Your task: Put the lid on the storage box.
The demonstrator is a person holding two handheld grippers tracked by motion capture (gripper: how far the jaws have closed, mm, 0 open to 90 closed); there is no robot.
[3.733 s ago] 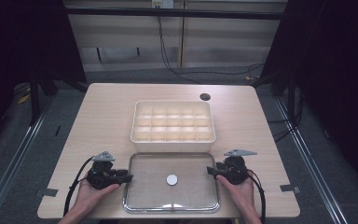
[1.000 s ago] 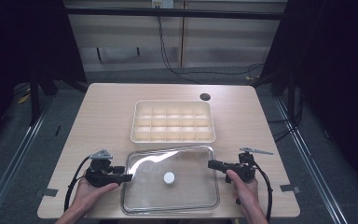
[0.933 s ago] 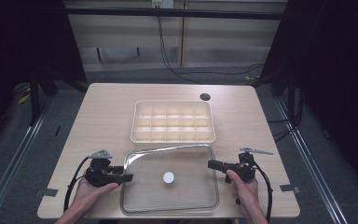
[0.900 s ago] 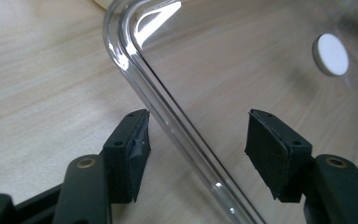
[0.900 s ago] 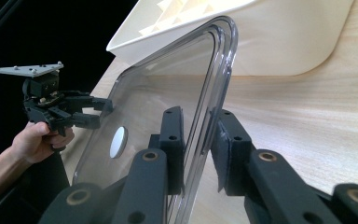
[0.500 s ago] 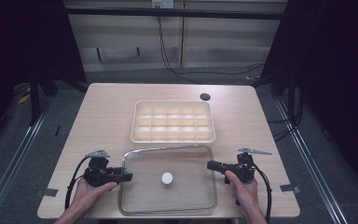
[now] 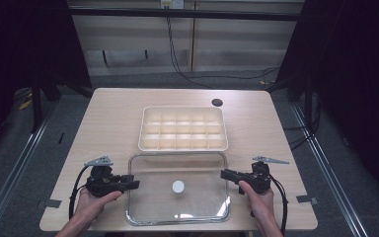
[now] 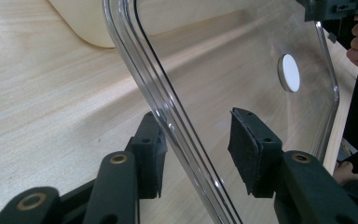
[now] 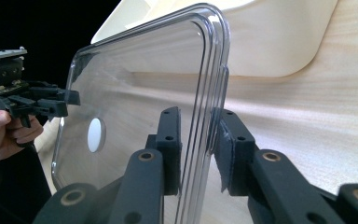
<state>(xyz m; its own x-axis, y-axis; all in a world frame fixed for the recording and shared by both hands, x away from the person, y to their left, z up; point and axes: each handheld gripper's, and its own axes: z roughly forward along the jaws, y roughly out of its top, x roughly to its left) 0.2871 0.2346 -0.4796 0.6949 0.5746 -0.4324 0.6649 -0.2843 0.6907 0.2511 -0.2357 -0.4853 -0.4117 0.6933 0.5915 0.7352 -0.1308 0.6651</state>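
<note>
Table: light wooden table [image 7: 108, 128] fills the middle of the high view; all work happens on its lower half.
Compartment tray: cream compartment tray [image 7: 182, 129], with many small cells, stands at the centre of the high view, just above the lid and touching or nearly touching its far edge.
Lid: clear plastic lid [image 7: 177, 187] with a white round knob [image 7: 178, 186] is in the lower middle of the high view, between both grippers. I judge that the step in hand is to take it by its two short edges and put it on the tray.
Right gripper: right gripper [image 9: 196, 140], at the lower centre of its own view, is clenched on the rim of the lid; both pads press the edge.
Left gripper: left gripper [image 8: 196, 149] has the other rim between its jaws, which have just been closing; one pad is at the rim, the other pad still stands apart, so it does not grasp yet.
Advice: finish closing the left side before any lift; keep both hands level, so the lid does not twist or slip; then bring it straight over the tray.
</note>
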